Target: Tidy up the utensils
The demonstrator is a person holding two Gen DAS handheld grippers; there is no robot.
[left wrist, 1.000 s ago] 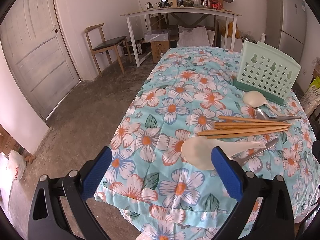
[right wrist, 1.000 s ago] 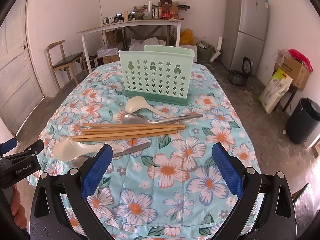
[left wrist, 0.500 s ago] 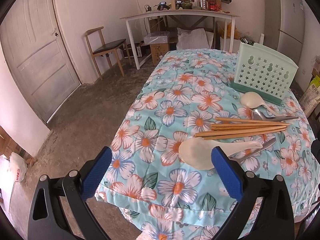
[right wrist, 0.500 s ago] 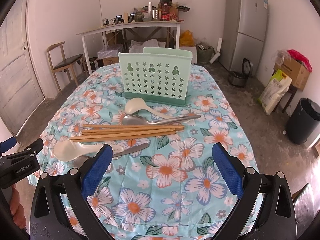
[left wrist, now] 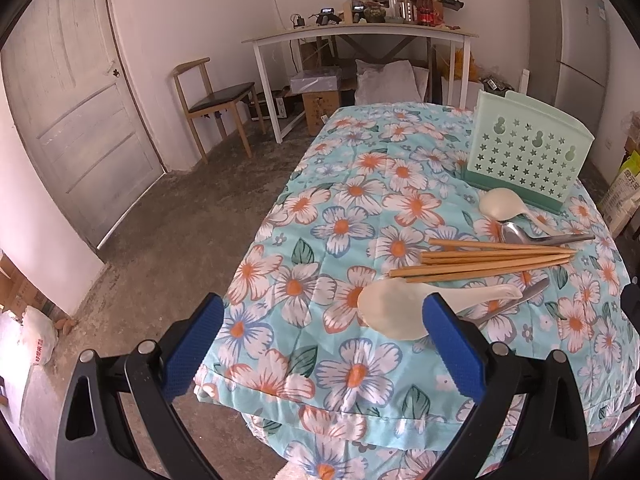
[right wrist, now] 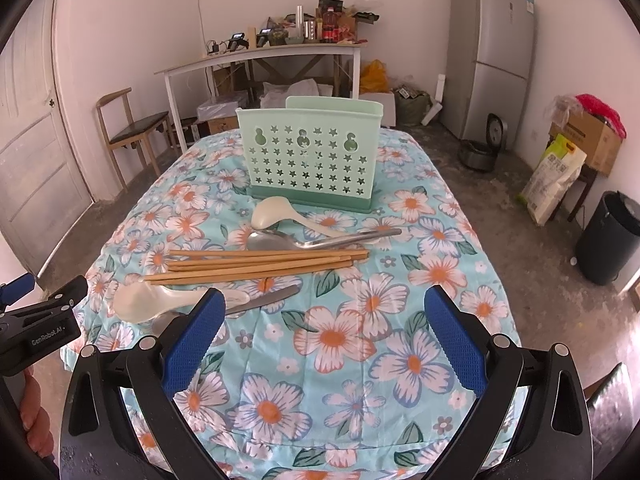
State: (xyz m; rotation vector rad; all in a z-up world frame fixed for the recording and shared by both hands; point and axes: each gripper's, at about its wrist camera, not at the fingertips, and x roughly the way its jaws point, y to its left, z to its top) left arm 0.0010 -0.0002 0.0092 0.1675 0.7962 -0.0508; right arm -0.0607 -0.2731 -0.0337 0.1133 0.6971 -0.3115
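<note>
A mint-green perforated utensil holder (right wrist: 310, 158) stands upright at the far middle of the flowered table (right wrist: 420, 320); it also shows in the left wrist view (left wrist: 526, 156). In front of it lie a white ladle (right wrist: 276, 214), a metal spoon (right wrist: 316, 240), several wooden chopsticks (right wrist: 260, 262), a white rice paddle (right wrist: 160, 302) and a metal knife (right wrist: 266, 302). In the left wrist view the paddle (left wrist: 396, 308) lies just ahead of the chopsticks (left wrist: 488, 260). My left gripper (left wrist: 320, 344) is open and empty at the table's near left corner. My right gripper (right wrist: 324, 338) is open and empty over the near edge.
A wooden chair (left wrist: 218, 98), a white side table (right wrist: 264, 60) with clutter, a grey fridge (right wrist: 490, 56), a black bin (right wrist: 608, 236), a sack (right wrist: 554, 178) and boxes stand around the table. A door (left wrist: 76, 92) is at left.
Both grippers have drawn back slightly from the table, so the utensils look a little farther. Nothing on the table has moved.
</note>
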